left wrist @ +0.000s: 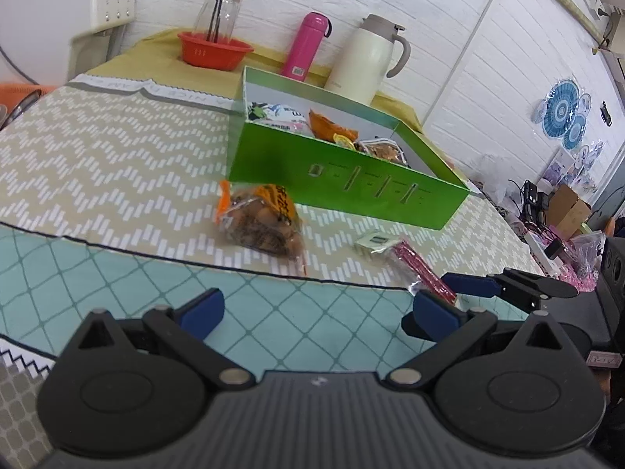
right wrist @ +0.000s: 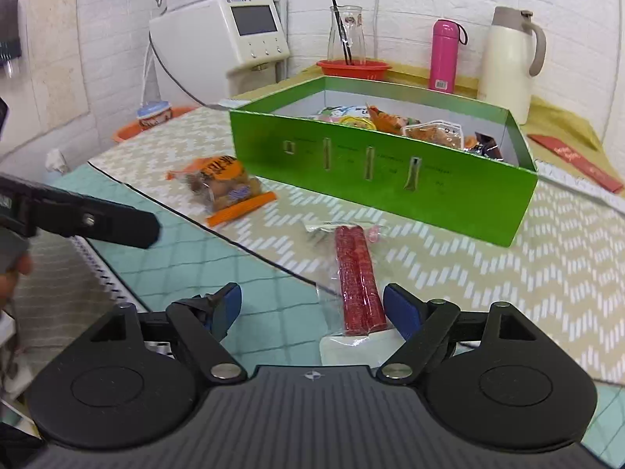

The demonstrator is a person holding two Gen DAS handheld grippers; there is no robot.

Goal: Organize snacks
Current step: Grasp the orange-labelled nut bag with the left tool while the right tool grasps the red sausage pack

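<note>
A green box (right wrist: 390, 187) stands open on the patterned cloth, with several snack packs inside. In front of it lie an orange bag of snacks (right wrist: 222, 183) and a clear pack of red sausage sticks (right wrist: 357, 277). My right gripper (right wrist: 314, 306) is open, and the near end of the sausage pack lies between its fingers, close to the right pad. My left gripper (left wrist: 318, 312) is open over the teal mat with nothing in it. The orange bag (left wrist: 259, 222) is ahead of it. The sausage pack (left wrist: 422, 269) and a small white packet (left wrist: 373, 242) lie to its right, before the green box (left wrist: 343, 187).
Along the back wall stand a pink bottle (right wrist: 443, 58), a cream jug (right wrist: 508, 62), a red basket (right wrist: 353, 68) holding a glass carafe, and a white appliance (right wrist: 250, 31). A red envelope (right wrist: 578, 160) lies right of the box. A hand (right wrist: 11, 277) shows at the left edge.
</note>
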